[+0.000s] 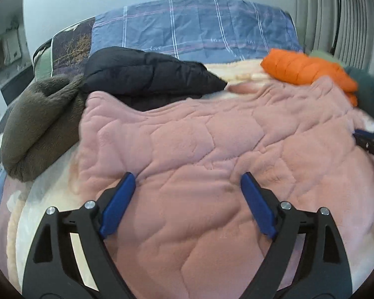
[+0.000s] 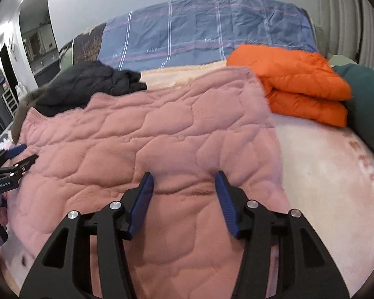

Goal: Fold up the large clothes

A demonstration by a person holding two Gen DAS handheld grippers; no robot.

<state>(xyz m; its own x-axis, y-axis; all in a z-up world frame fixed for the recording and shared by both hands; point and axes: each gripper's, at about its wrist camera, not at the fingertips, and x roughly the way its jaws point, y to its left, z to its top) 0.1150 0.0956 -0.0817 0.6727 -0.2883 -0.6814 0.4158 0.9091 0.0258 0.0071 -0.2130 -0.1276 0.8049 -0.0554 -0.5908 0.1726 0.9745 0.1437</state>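
Observation:
A large pink quilted fleece garment (image 1: 212,154) lies spread flat on the bed and also fills the right wrist view (image 2: 147,134). My left gripper (image 1: 188,177) is open, its blue fingers apart just above the near part of the garment, holding nothing. My right gripper (image 2: 184,175) is open too, over the garment's near right part, holding nothing. The left gripper shows at the left edge of the right wrist view (image 2: 20,157), by the garment's left edge. The right gripper's tip shows at the right edge of the left wrist view (image 1: 371,142).
A folded orange puffer jacket (image 2: 301,82) and a dark green garment (image 2: 366,104) lie at the back right. A black puffer jacket (image 1: 149,74) and a brown fleece (image 1: 37,122) lie at the back left. A blue checked pillow (image 2: 207,30) stands against the wall. Pale blanket (image 2: 331,186) covers the bed at right.

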